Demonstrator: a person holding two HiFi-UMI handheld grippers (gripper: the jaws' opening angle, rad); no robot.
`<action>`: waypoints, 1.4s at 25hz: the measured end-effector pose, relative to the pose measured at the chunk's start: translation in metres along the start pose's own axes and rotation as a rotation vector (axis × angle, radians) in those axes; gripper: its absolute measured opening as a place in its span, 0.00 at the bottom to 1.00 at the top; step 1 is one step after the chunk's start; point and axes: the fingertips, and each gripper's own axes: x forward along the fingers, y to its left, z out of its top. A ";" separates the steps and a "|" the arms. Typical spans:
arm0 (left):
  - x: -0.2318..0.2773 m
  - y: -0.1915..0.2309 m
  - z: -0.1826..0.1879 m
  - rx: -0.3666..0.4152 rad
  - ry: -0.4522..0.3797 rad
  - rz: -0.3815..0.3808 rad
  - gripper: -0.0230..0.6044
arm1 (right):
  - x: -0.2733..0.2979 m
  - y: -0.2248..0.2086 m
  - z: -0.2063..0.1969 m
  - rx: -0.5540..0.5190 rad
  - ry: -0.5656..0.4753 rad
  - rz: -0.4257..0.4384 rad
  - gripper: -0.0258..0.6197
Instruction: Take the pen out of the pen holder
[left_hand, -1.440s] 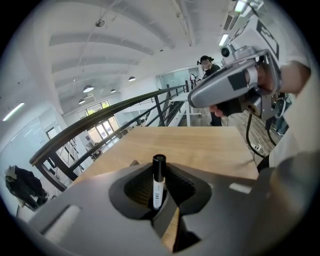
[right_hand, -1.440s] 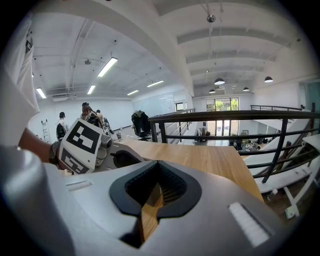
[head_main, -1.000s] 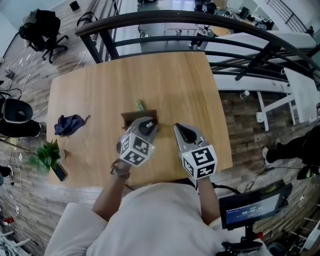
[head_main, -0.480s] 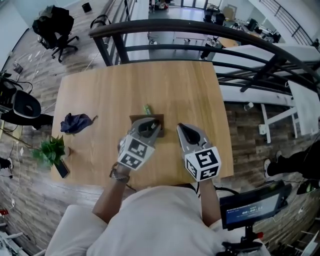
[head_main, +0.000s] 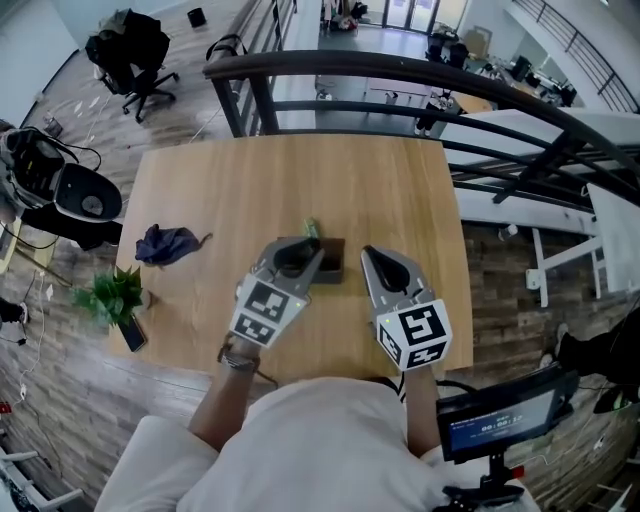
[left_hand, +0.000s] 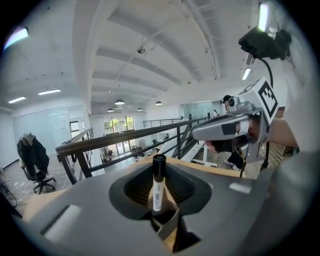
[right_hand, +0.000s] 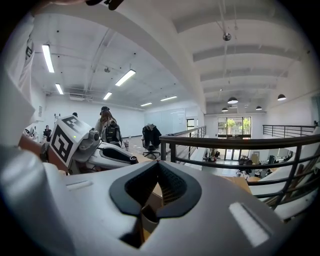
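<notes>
Head view: the pen holder (head_main: 331, 262) stands mid-worktop (head_main: 300, 180). The left gripper (head_main: 296, 256) reaches over it from 7 o'clock, the right gripper (head_main: 373, 256) sits at its 3 o'clock, and a dark cloth (head_main: 167, 243) lies well off at 9 o'clock.

Left gripper view: the gripper (left_hand: 160, 212) is closed on a black-capped pen (left_hand: 158, 185), upright, with its foot in the holder (left_hand: 168, 226).

Right gripper view: the gripper (right_hand: 146, 211) is drawn together and grips nothing. The holder (right_hand: 156, 194) shows just beyond.
</notes>
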 end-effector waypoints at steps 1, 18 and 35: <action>-0.003 0.001 0.005 0.003 -0.010 0.006 0.15 | 0.000 0.001 0.004 -0.005 -0.007 0.003 0.04; -0.040 0.009 0.056 0.024 -0.146 0.062 0.15 | -0.002 0.012 0.052 -0.072 -0.116 0.029 0.04; -0.058 0.008 0.078 0.069 -0.191 0.074 0.15 | -0.011 0.014 0.070 -0.100 -0.166 -0.009 0.04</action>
